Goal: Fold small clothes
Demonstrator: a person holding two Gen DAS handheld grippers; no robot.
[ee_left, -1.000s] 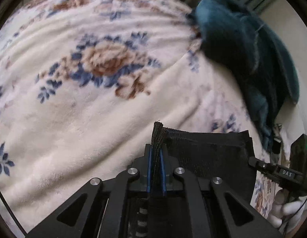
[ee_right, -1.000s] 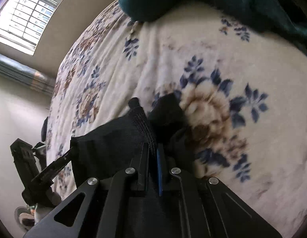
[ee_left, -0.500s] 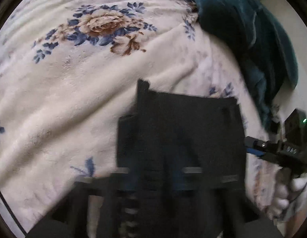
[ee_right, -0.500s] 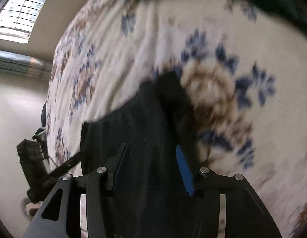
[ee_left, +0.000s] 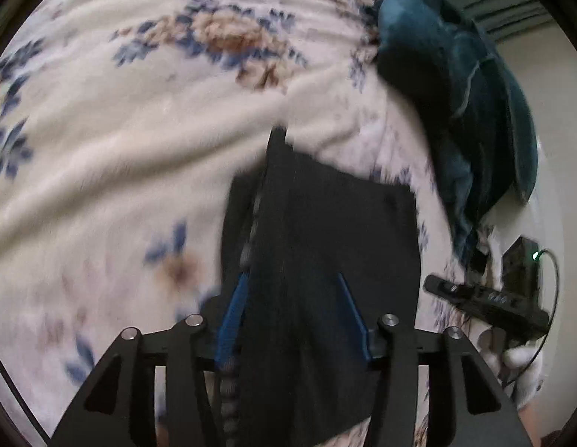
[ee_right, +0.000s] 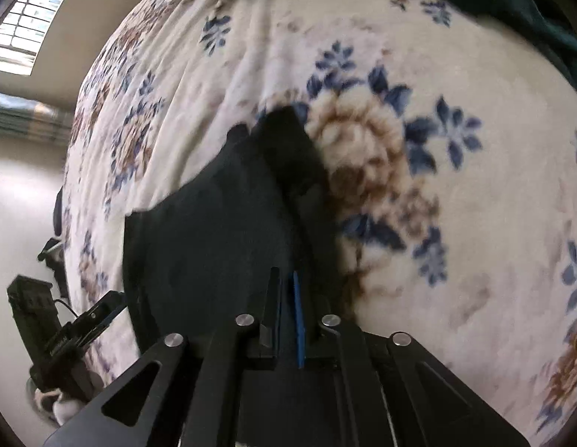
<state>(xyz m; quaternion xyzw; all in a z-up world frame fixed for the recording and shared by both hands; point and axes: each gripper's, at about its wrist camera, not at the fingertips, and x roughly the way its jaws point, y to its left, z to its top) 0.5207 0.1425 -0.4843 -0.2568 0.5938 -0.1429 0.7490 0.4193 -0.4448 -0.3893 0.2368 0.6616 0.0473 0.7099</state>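
1. Black garment (ee_left: 325, 246): we see it lying spread on the bed, on a cream blanket (ee_left: 120, 130) printed with blue and brown flowers.
2. We hold the left tool (ee_left: 294, 313) with its blue pads well apart; its jaws have just been opening. The black cloth lies between them, and we see neither pad pressing on it.
3. We hold the right tool (ee_right: 286, 309) with its jaws nearly together; they have just been closing. A fold of the same garment sits between the pads, pinched there.
4. In the right wrist view, one dark corner (ee_right: 284, 126) of the garment lies over a large brown flower.
5. We see a teal blanket (ee_left: 456, 85) bunched at the far edge of the bed, apart from the garment.
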